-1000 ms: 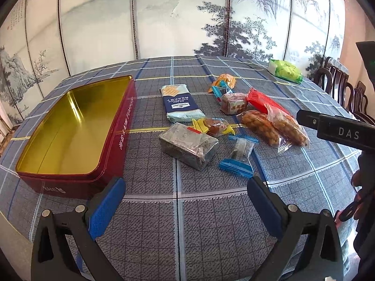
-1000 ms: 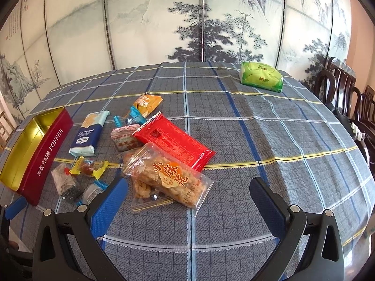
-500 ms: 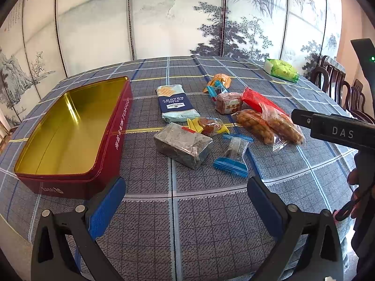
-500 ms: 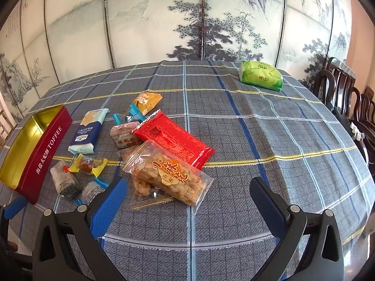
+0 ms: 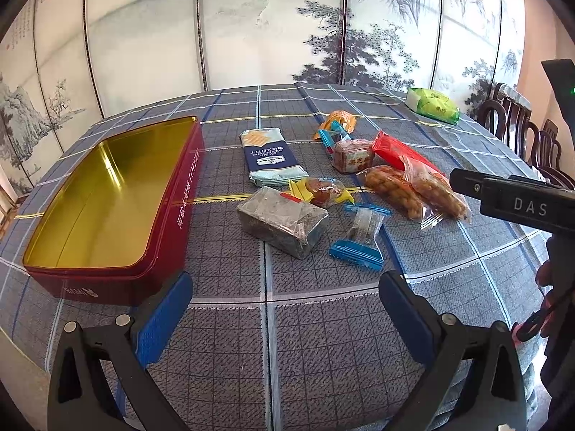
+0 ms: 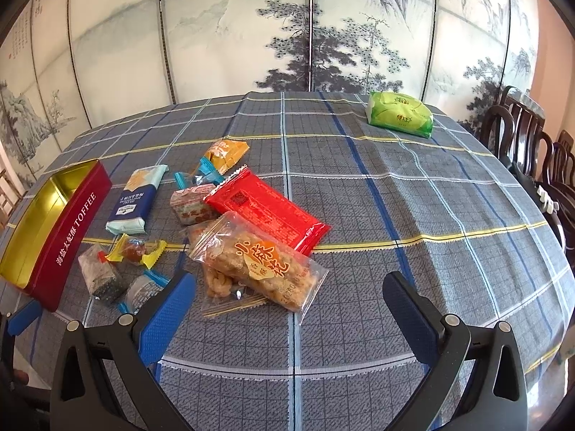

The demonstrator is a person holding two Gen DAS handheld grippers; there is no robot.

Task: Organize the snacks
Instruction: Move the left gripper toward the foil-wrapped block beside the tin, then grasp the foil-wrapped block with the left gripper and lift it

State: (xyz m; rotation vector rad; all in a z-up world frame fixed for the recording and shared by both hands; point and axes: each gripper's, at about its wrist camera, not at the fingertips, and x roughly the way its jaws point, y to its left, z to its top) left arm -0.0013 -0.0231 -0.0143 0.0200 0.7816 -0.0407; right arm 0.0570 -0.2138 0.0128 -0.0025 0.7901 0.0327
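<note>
While both of your grippers hover above the near edge of the table, neither one holds anything. Your left gripper (image 5: 285, 309) has its blue-padded jaws spread wide over bare checked tablecloth (image 5: 323, 323), and your right gripper (image 6: 289, 310) is spread just as wide, also with nothing between its pads.

The snacks lie in a loose cluster on the cloth. At the left side sits an open red toffee tin (image 5: 107, 201) with a gold interior and nothing inside it. Just to its right lies a grey foil-wrapped block (image 5: 282, 226), and beside that a small candy with blue twisted ends (image 5: 361, 231). Behind them is a yellow-wrapped candy (image 5: 321, 190), touching a pale blue cracker packet (image 5: 271, 160). Further right, a clear bag of fried dough twists (image 6: 251, 262) overlaps the near corner of a flat red packet (image 6: 267, 210). A small pink-brown cake pack (image 6: 192, 206) rests against the red packet's left side, with an orange packet (image 6: 224, 152) and a small blue-wrapped candy (image 6: 201, 176) behind it. Well apart, at the far right of the table, lies a green pack (image 6: 400, 118). A painted folding screen (image 6: 287, 28) stands behind the table, and dark wooden chairs (image 6: 532, 151) line its right edge.
</note>
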